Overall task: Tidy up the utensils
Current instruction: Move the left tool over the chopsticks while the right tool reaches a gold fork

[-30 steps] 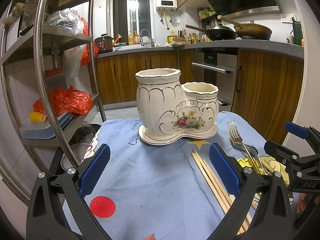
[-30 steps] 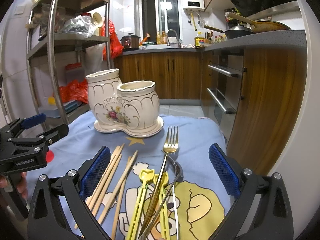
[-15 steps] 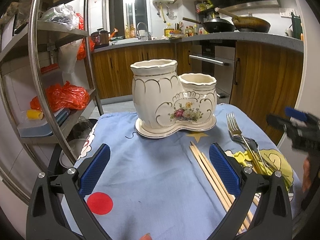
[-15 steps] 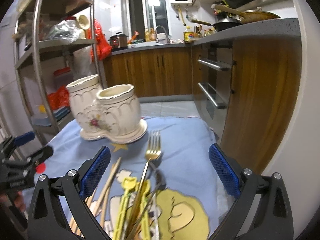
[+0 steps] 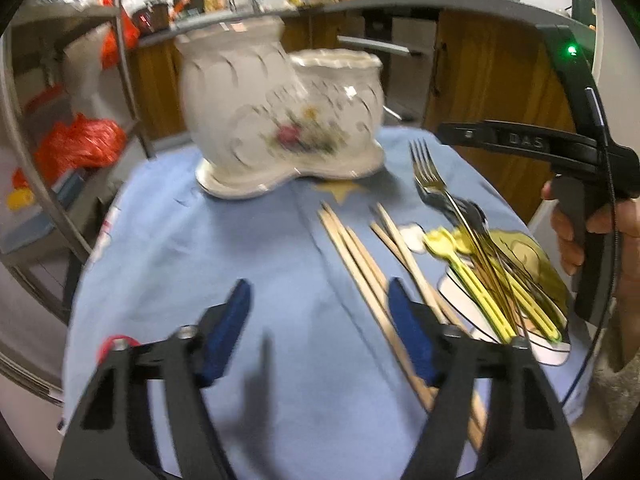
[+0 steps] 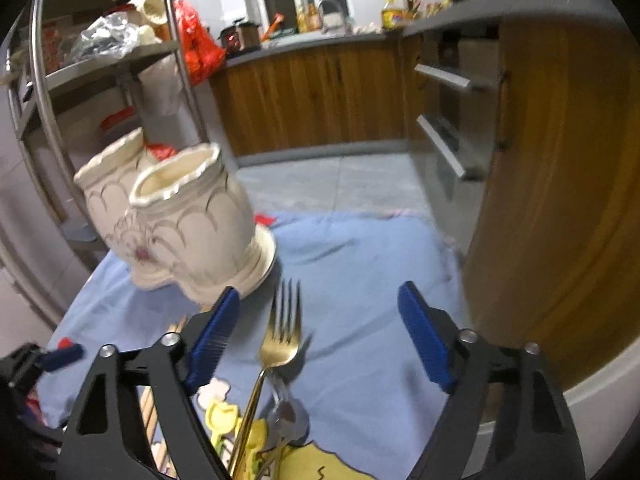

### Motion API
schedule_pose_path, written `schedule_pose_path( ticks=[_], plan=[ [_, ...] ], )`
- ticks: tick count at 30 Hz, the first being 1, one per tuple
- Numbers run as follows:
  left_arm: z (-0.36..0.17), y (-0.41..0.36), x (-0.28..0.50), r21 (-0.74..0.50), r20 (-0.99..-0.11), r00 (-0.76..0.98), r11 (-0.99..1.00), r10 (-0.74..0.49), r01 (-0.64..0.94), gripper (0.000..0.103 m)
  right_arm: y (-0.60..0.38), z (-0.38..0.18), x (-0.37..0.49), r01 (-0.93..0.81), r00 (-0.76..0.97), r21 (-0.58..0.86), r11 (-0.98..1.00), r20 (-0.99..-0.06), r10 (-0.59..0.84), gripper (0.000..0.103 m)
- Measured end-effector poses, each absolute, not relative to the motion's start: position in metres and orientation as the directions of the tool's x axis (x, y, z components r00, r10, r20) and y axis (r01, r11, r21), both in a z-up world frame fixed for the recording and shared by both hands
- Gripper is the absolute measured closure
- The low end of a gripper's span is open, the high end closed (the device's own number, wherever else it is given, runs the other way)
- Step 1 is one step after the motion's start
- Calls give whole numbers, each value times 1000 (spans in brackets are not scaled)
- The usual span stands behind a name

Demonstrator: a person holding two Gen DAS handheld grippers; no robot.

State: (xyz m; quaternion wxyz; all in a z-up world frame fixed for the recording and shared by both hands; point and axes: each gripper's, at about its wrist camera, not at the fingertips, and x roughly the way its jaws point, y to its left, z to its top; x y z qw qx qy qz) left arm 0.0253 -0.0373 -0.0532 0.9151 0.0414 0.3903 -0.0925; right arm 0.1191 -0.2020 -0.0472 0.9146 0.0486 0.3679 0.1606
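A cream two-pot ceramic holder (image 5: 280,120) (image 6: 188,232) stands at the back of the blue cloth (image 5: 240,248). Wooden chopsticks (image 5: 360,264) lie in front of it. To their right a gold fork (image 5: 428,176) (image 6: 280,340), a spoon (image 6: 286,412) and yellow plastic utensils (image 5: 492,292) lie in a pile. My left gripper (image 5: 320,332) hovers over the cloth with its jaws closing, nothing pressed between them; the chopsticks run under its right finger. My right gripper (image 6: 320,340) hangs over the fork head, its jaws closing too, pads clear of the fork.
A metal shelf rack (image 5: 24,160) (image 6: 52,120) with bags stands left of the table. Wooden cabinets (image 6: 320,92) and a counter line the back and right. A hand (image 5: 580,232) holds the right gripper's handle at the table's right edge.
Both grippers have tipped down toward the table and their jaws have narrowed. The right one has slid over the fork; the holder now sits further left in its view.
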Motion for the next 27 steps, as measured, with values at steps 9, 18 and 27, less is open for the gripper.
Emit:
schedule_pose_path(
  ticks=[9, 18, 27],
  plan=[
    [-66, -53, 30, -5, -765, 622, 968, -165, 251, 77, -196, -64, 123, -300, 590, 245, 922, -712, 381, 58],
    [-62, -50, 31, -46, -781, 595, 968, -190, 248, 86, -192, -68, 125, -314, 568, 240, 918, -728, 385, 69],
    [-60, -48, 32, -60, -785, 589, 969, -194, 240, 90, -190, -70, 133, -299, 566, 244, 923, -733, 377, 70]
  ],
)
